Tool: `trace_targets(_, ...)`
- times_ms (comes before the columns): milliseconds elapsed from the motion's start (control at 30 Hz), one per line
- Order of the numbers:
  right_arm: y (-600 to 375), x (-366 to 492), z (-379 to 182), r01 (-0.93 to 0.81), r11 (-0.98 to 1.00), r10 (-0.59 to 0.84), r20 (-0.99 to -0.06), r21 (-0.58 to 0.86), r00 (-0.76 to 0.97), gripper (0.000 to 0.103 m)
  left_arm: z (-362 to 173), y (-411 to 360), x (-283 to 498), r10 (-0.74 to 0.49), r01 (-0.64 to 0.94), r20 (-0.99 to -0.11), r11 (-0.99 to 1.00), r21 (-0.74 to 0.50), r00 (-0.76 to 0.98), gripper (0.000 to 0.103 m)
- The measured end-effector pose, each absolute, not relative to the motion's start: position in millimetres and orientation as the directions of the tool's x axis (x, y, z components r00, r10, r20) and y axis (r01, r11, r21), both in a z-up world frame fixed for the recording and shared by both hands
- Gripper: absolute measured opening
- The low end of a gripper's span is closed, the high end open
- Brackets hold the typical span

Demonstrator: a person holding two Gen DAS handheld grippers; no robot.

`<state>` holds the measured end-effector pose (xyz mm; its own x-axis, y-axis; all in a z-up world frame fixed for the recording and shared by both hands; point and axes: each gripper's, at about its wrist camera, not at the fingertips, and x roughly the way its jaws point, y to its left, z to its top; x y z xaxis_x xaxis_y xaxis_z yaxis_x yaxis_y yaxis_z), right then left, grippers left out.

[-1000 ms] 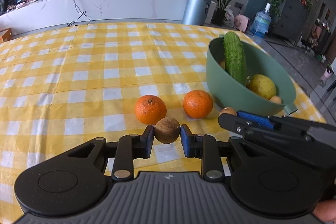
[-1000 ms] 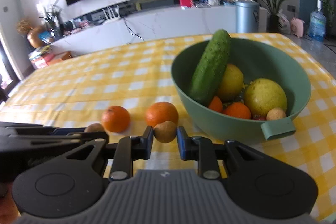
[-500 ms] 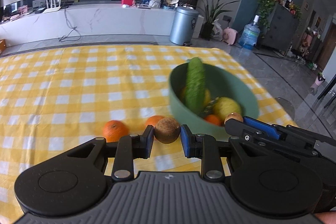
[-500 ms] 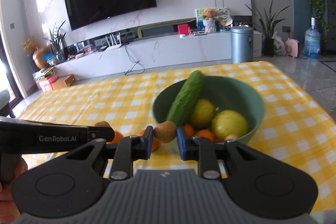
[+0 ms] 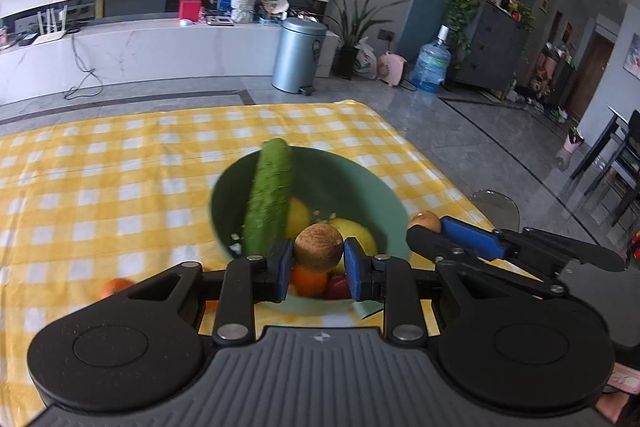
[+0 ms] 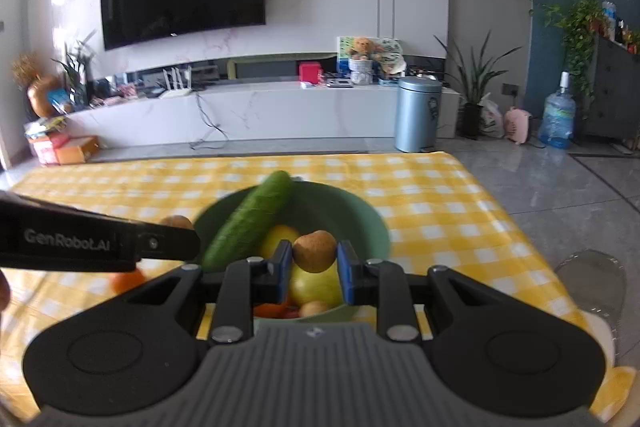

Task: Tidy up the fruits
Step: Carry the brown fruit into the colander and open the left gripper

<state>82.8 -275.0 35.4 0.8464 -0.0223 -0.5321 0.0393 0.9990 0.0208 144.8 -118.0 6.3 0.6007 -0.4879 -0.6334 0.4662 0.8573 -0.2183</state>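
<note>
A yellow-and-white checked tablecloth (image 5: 120, 163) (image 6: 440, 195) is covering the table, and a round green plastic bowl (image 5: 360, 187) (image 6: 360, 215) is sitting on it toward its right end. A long green cucumber (image 5: 268, 199) (image 6: 252, 215) is leaning against the bowl's far-left rim, its tip sticking out above the edge. Beneath it, yellow round fruits (image 5: 298, 217) (image 6: 316, 285) are lying in the bowl along with an orange (image 5: 308, 281) and something small and red that is too hidden to name.

The left gripper (image 5: 319, 264) is hanging above the bowl's near side, its blue-padded fingers (image 5: 285, 267) clamping a small brown round fruit (image 5: 319, 253) from both sides. The right gripper (image 6: 314, 264) is also poised over the bowl, pinching a second small tan round fruit (image 6: 315, 251) between its pads; in the left wrist view this fruit (image 5: 425, 221) is showing at the tip of the right gripper, just past the bowl's right rim.

On the cloth to the left of the bowl, an orange citrus fruit (image 5: 116, 287) (image 6: 128, 279) is lying apart from the bowl, partly hidden behind the gripper bodies.
</note>
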Motion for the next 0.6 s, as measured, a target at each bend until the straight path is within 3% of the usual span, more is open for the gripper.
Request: trace_targets(600,-286,124,8,0.068,0.997,-0.027,-0.624,0.042,0.781,0.021,-29,-145,183,-0.484,0.433,-0.695,0.861,-0.268,0.532,0.030)
